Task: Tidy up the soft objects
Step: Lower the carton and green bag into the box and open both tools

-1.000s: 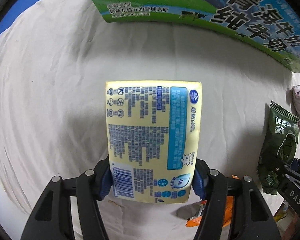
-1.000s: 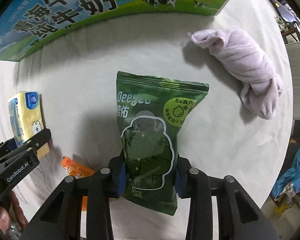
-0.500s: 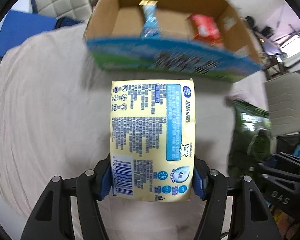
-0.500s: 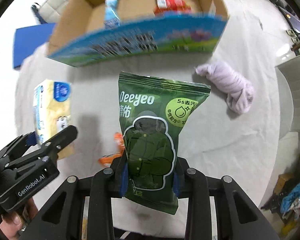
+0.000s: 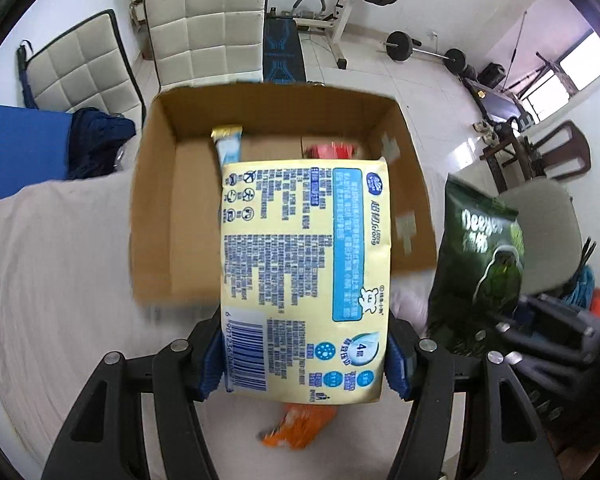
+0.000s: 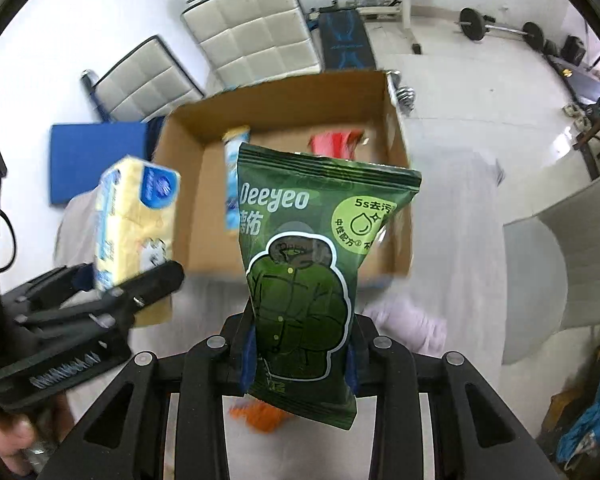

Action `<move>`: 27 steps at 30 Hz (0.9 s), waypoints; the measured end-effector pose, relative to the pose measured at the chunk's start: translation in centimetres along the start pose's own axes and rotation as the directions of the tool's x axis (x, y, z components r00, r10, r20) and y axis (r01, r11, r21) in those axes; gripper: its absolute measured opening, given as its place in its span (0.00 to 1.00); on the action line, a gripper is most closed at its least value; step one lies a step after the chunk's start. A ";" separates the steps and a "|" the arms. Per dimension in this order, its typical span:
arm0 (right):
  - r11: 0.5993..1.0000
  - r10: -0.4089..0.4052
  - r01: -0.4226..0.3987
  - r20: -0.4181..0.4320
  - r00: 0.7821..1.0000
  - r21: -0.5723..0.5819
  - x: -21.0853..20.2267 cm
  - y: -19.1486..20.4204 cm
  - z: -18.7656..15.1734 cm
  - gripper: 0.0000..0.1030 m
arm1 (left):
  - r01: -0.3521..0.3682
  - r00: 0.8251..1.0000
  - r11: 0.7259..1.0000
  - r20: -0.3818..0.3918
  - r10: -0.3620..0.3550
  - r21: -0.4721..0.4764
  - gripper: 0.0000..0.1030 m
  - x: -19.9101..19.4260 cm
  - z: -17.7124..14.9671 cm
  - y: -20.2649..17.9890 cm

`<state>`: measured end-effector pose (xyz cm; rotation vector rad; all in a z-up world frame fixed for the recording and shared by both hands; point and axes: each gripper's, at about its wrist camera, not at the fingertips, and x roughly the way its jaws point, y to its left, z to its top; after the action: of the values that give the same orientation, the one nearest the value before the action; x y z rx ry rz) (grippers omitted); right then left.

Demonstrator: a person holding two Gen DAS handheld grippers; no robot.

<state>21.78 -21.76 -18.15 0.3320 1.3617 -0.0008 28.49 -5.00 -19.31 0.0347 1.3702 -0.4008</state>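
Carrying two soft packs at once, we have the left gripper [image 5: 304, 364] with its fingers [image 5: 210, 360] clamped on the sides of the yellow tissue pack [image 5: 304, 280], and the right gripper [image 6: 300, 354] clamped on the lower part of the green pouch [image 6: 312, 276]. Both packs hang in the air above the cloth-covered tabletop [image 5: 60, 280], in front of the open box [image 5: 156, 208], where a blue sachet [image 5: 228, 146] and a red packet [image 5: 332, 151] already lie. As we judge it, the step is to bring both over the box and let go inside. To do it well, we should clear the near wall fully, keep the two grippers apart so the packs do not collide, lower them toward the bare floor on the near side, and only then part the fingers. The tissue pack's long axis runs straight out from the left fingers toward the box, barcode end nearest the camera. The pouch likewise points away from the right fingers, sealed top edge toward the box. An orange wrapper [image 5: 296, 426] and a lilac cloth [image 6: 404, 324] remain on the tabletop.
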 end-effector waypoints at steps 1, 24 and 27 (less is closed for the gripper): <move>1.000 -0.020 0.020 0.010 1.000 0.002 1.5 -0.7 1.8 0.34 | -0.003 1.000 1.000 -0.010 0.003 -0.006 0.60 0.5 1.1 0.1; 0.995 -0.086 0.092 -0.155 0.984 0.030 17.5 -3.2 7.8 0.34 | -0.049 0.973 0.998 -0.228 0.037 -0.049 0.60 16.0 12.7 1.5; 0.995 -0.099 0.103 -0.152 0.983 0.018 18.3 -2.9 8.0 0.35 | -0.071 0.970 0.997 -0.235 0.060 -0.040 0.60 16.5 12.9 1.3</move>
<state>32.82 -22.92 -35.05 0.2886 1.5285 -0.0791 43.43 -11.35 -32.68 0.0899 1.6067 -0.3155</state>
